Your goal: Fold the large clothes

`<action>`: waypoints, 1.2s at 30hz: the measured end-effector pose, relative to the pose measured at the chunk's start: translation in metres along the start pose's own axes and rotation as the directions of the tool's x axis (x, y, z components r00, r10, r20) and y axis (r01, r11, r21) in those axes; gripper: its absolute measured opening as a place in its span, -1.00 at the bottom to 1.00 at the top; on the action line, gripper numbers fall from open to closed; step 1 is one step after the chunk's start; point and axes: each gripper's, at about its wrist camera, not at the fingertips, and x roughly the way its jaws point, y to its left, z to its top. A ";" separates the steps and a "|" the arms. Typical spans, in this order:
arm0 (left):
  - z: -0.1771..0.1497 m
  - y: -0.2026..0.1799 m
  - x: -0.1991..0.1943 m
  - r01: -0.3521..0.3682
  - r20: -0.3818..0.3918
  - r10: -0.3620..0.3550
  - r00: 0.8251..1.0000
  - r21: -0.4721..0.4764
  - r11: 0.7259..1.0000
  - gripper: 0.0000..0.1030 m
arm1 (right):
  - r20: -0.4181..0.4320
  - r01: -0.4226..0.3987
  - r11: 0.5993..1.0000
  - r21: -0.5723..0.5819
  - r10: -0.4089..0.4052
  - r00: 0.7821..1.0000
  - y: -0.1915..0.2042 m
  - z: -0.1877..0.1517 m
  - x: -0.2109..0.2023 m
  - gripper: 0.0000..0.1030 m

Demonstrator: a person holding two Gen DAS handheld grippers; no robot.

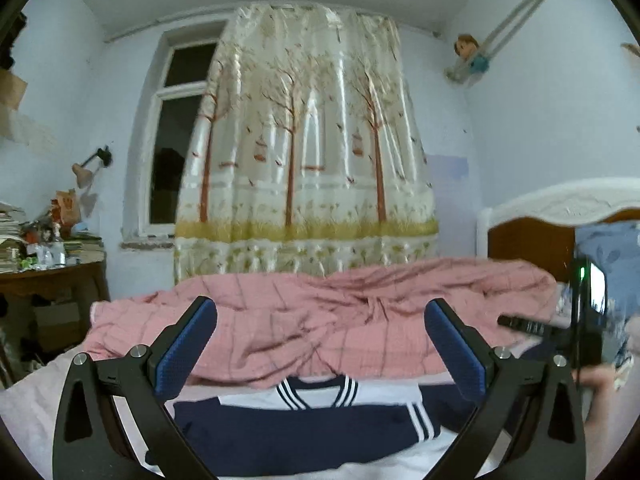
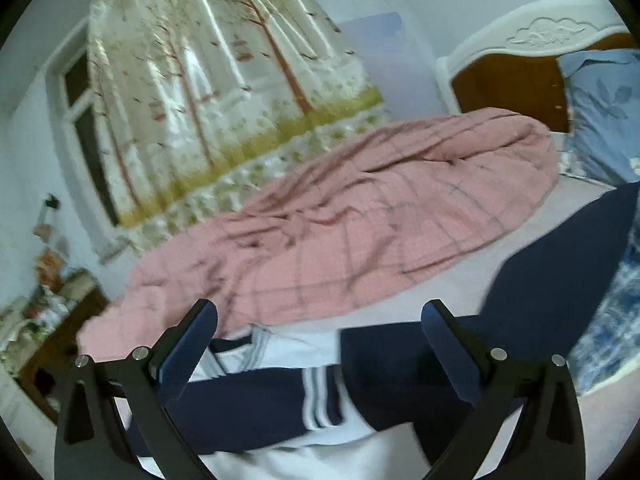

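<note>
A navy and white garment (image 1: 304, 428) with striped collar and cuffs lies flat on the bed, partly folded, below both grippers. My left gripper (image 1: 320, 344) stands open above its collar, nothing between the blue pads. In the right wrist view the same garment (image 2: 280, 404) shows a navy sleeve (image 2: 560, 256) stretching away to the right. My right gripper (image 2: 320, 344) is open too, held over the garment and tilted down, with nothing in it. The other hand-held device (image 1: 588, 312) and a hand show at the right edge of the left wrist view.
A crumpled pink checked quilt (image 1: 320, 320) lies across the bed behind the garment. A white and brown headboard (image 2: 520, 60) with a blue pillow (image 2: 600, 112) is at the right. A cluttered wooden desk (image 1: 48, 276) stands at the left, under a tree-print curtain (image 1: 308, 140) and window.
</note>
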 end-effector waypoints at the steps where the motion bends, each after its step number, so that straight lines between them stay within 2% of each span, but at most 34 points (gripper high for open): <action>1: -0.003 0.002 0.007 0.000 -0.026 0.000 1.000 -0.007 1.000 1.00 | 0.002 0.027 1.000 -0.003 -0.027 1.000 -0.001 -0.001 -0.001 1.00; 5: -0.017 0.015 0.034 -0.086 -0.125 0.079 0.989 -0.046 0.995 1.00 | 0.042 0.085 0.995 -0.058 -0.083 0.996 -0.003 0.002 -0.010 1.00; 9: -0.031 0.034 0.047 -0.101 -0.149 0.091 0.985 -0.062 0.993 1.00 | 0.036 0.202 0.979 -0.038 -0.201 0.979 -0.025 0.016 -0.008 1.00; 12: -0.039 0.049 0.055 -0.108 -0.176 0.085 0.981 -0.122 0.987 1.00 | 0.008 0.207 0.978 0.025 -0.207 0.978 -0.056 0.037 -0.008 1.00; 13: -0.041 0.052 0.058 -0.105 -0.184 0.080 0.980 -0.131 0.986 1.00 | -0.005 0.239 0.971 0.010 -0.239 0.971 -0.066 0.046 -0.006 1.00; 15: -0.042 0.054 0.060 -0.111 -0.186 0.086 0.979 -0.129 0.985 1.00 | 0.013 0.426 0.900 -0.092 -0.426 0.905 -0.077 0.056 -0.002 1.00; 16: -0.043 0.055 0.061 -0.121 -0.186 0.097 0.978 -0.123 0.985 1.00 | 0.031 0.477 0.868 -0.140 -0.478 0.878 -0.082 0.060 0.000 1.00; 17: -0.045 0.057 0.062 -0.132 -0.192 0.107 0.976 -0.120 0.984 1.00 | 0.026 0.503 0.845 -0.182 -0.508 0.861 -0.096 0.066 0.004 1.00; 18: -0.046 0.059 0.064 -0.133 -0.200 0.107 0.974 -0.125 0.983 1.00 | -0.006 0.508 0.840 -0.188 -0.519 0.855 -0.110 0.071 0.008 0.99; 20: -0.048 0.065 0.073 -0.104 -0.246 0.061 0.967 -0.166 0.981 1.00 | -0.076 0.518 0.846 -0.123 -0.529 0.845 -0.147 0.082 0.010 0.80; 22: -0.056 0.068 0.087 -0.087 -0.324 0.018 0.946 -0.201 0.976 1.00 | -0.128 0.495 0.868 0.037 -0.487 0.864 -0.191 0.092 0.001 0.72; 24: -0.065 0.068 0.097 -0.108 -0.348 0.034 0.937 -0.197 0.974 1.00 | -0.134 0.445 0.873 0.201 -0.425 0.895 -0.231 0.094 -0.009 0.72; 25: -0.069 0.066 0.102 -0.131 -0.363 0.059 0.930 -0.176 0.976 1.00 | -0.140 0.440 0.867 0.233 -0.418 0.898 -0.243 0.091 -0.011 0.72; 26: -0.073 0.064 0.106 -0.138 -0.375 0.070 0.925 -0.158 0.978 1.00 | -0.153 0.479 0.843 0.247 -0.454 0.878 -0.256 0.087 -0.013 0.68; 27: -0.075 0.062 0.109 -0.135 -0.382 0.069 0.922 -0.149 0.979 1.00 | -0.144 0.491 0.837 0.242 -0.469 0.871 -0.261 0.084 -0.015 0.68; 31: -0.080 0.059 0.114 -0.113 -0.402 0.037 0.915 -0.165 0.980 1.00 | -0.137 0.461 0.864 0.202 -0.441 0.887 -0.271 0.082 -0.012 0.68; 33: -0.080 0.057 0.114 -0.111 -0.403 0.038 0.914 -0.160 0.981 1.00 | -0.155 0.475 0.860 0.189 -0.451 0.879 -0.276 0.083 -0.005 0.65; 35: -0.080 0.058 0.114 -0.122 -0.400 0.050 0.915 -0.156 0.980 1.00 | -0.157 0.531 0.830 0.171 -0.509 0.847 -0.280 0.087 0.000 0.31; 36: -0.079 0.058 0.113 -0.125 -0.398 0.053 0.916 -0.156 0.980 1.00 | -0.151 0.555 0.817 0.154 -0.536 0.831 -0.281 0.089 0.002 0.21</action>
